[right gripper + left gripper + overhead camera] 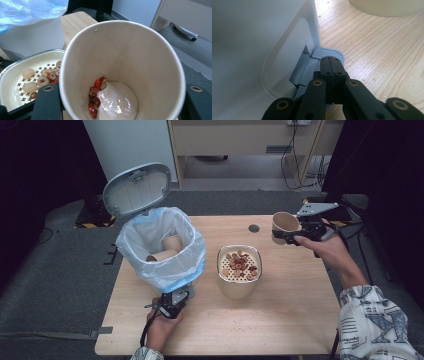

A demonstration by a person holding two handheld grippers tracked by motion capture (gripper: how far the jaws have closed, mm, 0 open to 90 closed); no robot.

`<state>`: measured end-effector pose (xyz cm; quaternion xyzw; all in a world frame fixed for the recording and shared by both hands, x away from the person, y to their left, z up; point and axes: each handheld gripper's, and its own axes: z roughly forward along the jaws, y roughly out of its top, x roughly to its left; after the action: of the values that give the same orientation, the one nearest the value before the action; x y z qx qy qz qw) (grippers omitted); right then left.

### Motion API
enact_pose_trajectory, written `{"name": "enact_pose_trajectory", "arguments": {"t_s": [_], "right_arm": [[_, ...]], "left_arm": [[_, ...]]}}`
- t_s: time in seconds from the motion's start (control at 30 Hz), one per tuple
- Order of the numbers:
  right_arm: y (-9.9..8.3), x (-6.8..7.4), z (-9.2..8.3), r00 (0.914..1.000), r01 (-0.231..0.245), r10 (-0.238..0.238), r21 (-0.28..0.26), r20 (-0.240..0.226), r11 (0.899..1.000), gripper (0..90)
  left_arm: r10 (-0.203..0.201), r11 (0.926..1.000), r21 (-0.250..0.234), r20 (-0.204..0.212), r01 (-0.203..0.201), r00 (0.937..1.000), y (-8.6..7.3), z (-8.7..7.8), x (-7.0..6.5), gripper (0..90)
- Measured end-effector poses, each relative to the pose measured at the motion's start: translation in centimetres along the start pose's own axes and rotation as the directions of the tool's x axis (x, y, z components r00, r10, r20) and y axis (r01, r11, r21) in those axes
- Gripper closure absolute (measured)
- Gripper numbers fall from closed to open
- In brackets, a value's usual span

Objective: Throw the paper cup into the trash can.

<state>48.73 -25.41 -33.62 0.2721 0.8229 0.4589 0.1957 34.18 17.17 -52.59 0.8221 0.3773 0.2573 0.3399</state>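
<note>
Paper cup [125, 67]: tan, red fruit bits [96, 96] inside.

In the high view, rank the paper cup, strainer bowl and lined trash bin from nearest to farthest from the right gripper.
1. Paper cup: clamped in the right gripper.
2. Strainer bowl: table centre, to its left.
3. Lined trash bin: far left side.

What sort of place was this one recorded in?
Probably a lab or office set up for recording, not a kitchen. A wooden table stands on grey carpet between black curtains, with loose cables by a cabinet behind. A pedal bin and a strainer bowl serve as props.
</note>
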Motion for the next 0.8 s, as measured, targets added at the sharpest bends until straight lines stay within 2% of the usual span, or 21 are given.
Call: {"name": "enact_pose_trajectory", "arguments": {"t_s": [0.3,0.37,0.8], "right_arm": [[1.2,0.4,0.4,0.9995,-0.017,0.017,0.006,-0.028,1.000,34.4],[1.5,0.5,0.5,0.9992,-0.019,0.020,0.003,-0.034,1.000,34.4],[3.5,1.9,1.6,0.9984,-0.006,0.007,0.012,-0.057,1.000,34.3]], "left_arm": [[0.002,1.0000,0.001,-0.001,-0.002,1.0000,0.0,0.0,0.0,89.2],[0.013,0.9999,0.001,0.000,-0.013,0.9999,0.0,0.0,0.0,89.2],[0.011,0.9999,-0.004,-0.002,-0.011,0.9999,0.0,0.0,0.0,89.2]]}}
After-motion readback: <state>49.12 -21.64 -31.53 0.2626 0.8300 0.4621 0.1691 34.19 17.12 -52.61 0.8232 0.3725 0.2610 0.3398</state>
